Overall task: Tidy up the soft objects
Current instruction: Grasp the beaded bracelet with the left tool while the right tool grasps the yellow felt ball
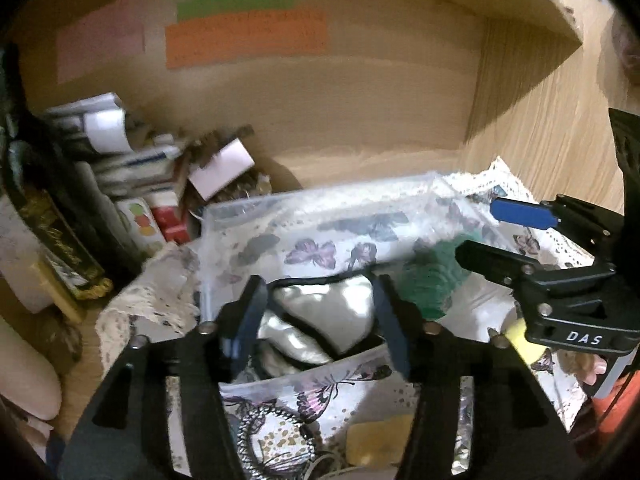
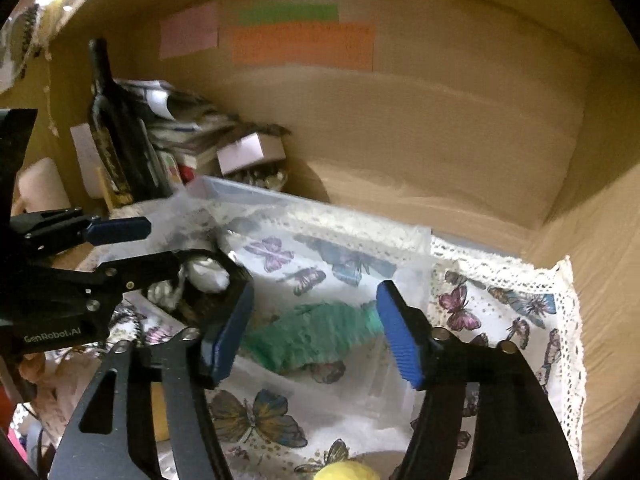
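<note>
Clear plastic bin [image 2: 320, 216] holds one silver pouch [image 1: 336, 316] and one green cloth [image 2: 316, 332]; both tongs [image 1: 316, 320] [image 2: 316, 340] gape apart.

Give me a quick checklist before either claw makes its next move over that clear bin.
1. Left claw open: ok, fingers spread either side of the silver pouch.
2. Silver pouch inside the clear bin: ok.
3. Right claw open: ok, nothing held.
4. Green knitted item inside bin: ok, lying between the right claw's fingers.
5. Claws clear of each other: cannot tell, they are close.
6. Yellow soft object binned: not ok, still on the butterfly cloth.
</note>
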